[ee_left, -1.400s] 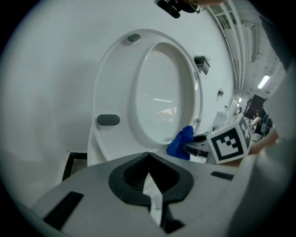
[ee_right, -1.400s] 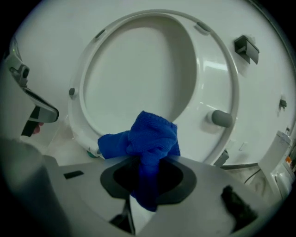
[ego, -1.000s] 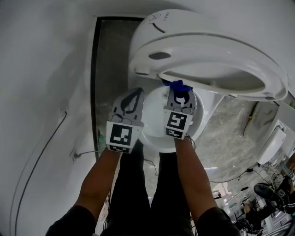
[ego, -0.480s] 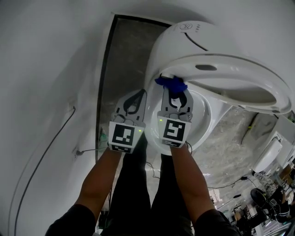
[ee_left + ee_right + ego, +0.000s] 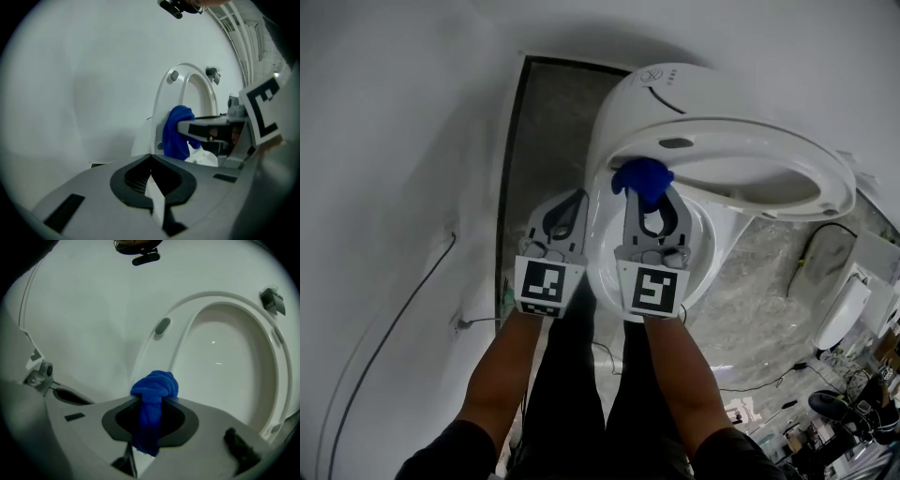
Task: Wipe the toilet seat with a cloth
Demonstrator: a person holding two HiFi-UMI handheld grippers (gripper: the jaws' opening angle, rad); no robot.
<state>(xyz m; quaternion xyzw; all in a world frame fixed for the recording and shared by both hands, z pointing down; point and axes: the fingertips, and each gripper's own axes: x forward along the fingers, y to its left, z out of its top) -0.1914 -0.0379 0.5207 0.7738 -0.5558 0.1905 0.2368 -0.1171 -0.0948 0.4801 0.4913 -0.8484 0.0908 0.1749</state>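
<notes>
Nearest us, our forearms (image 5: 502,375) reach out side by side. Our left gripper (image 5: 577,197) has its jaws pressed together with nothing between them. Just beside it, our right gripper (image 5: 649,194) has its jaws clamped on the cloth (image 5: 641,177), deep blue and fleecy, bunched into a knot-like wad that bulges past the jaw tips and trails back between them. The wad sits by the near rim of the white toilet seat (image 5: 727,129), tipped up over the bowl (image 5: 708,234); we cannot tell whether they touch
</notes>
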